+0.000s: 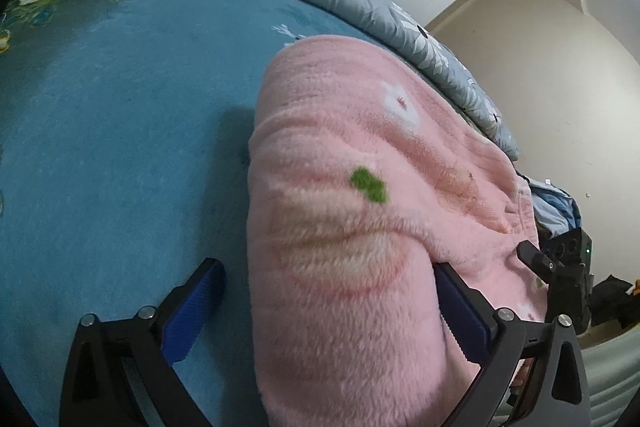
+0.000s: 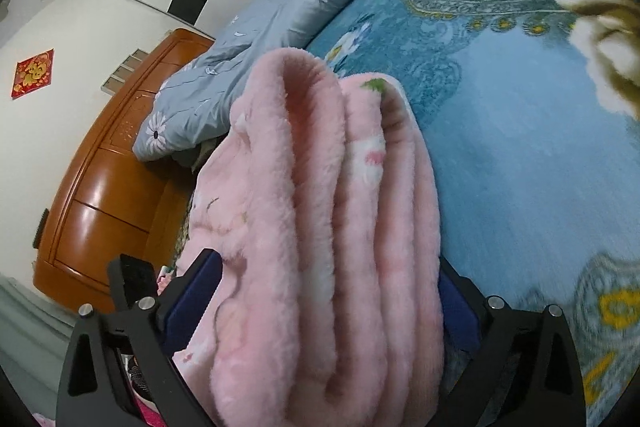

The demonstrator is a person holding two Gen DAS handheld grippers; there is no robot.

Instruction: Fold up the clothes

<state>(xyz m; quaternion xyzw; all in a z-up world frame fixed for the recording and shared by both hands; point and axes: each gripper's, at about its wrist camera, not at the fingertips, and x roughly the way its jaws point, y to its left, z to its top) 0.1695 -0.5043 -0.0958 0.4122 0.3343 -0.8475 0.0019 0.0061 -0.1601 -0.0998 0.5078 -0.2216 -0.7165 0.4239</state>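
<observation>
A pink fleece garment with white flower and green leaf patches lies folded in thick layers on the blue floral bedspread. My left gripper stands wide open around its near end; the left blue finger is clear of the cloth, the right one presses against it. In the right wrist view the garment is a bundle of several folded layers between the fingers of my right gripper, which is closed on it. The other gripper shows at the garment's far side.
A grey-blue daisy-print duvet is bunched along the far edge of the bed. An orange wooden headboard stands at the left. A beige fluffy item hangs at the upper right. White walls lie beyond.
</observation>
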